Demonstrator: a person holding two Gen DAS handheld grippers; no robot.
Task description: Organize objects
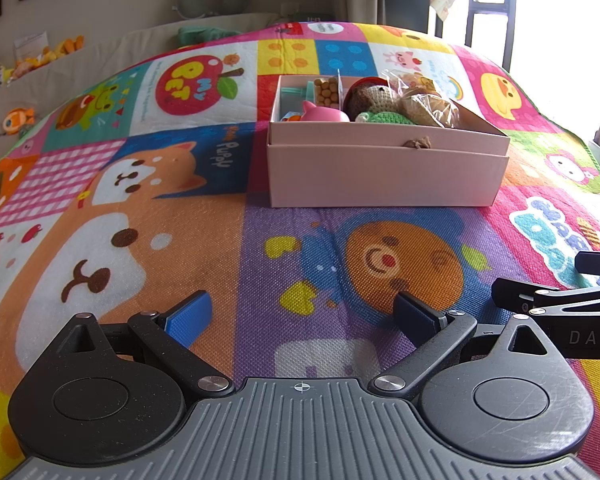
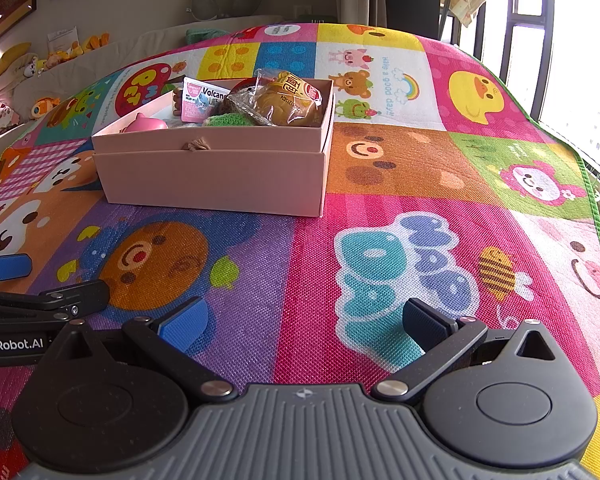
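A pink cardboard box [image 1: 388, 178] stands on the colourful play mat; it also shows in the right wrist view [image 2: 214, 180]. It holds a pink toy [image 1: 324, 114], a crocheted doll [image 1: 374, 100], wrapped buns [image 2: 290, 102], a pink card [image 2: 202, 98] and a pack of yellow balls [image 1: 327, 90]. My left gripper [image 1: 302, 314] is open and empty, low over the mat, well short of the box. My right gripper [image 2: 306, 320] is open and empty, beside the left one, to the right of the box front.
The play mat [image 2: 420, 184] covers a raised surface. Plush toys [image 2: 40, 64] lie along the left wall. A window [image 2: 540, 20] is at the right, past the mat's green edge. The other gripper's tip [image 1: 556, 296] shows at the left view's right edge.
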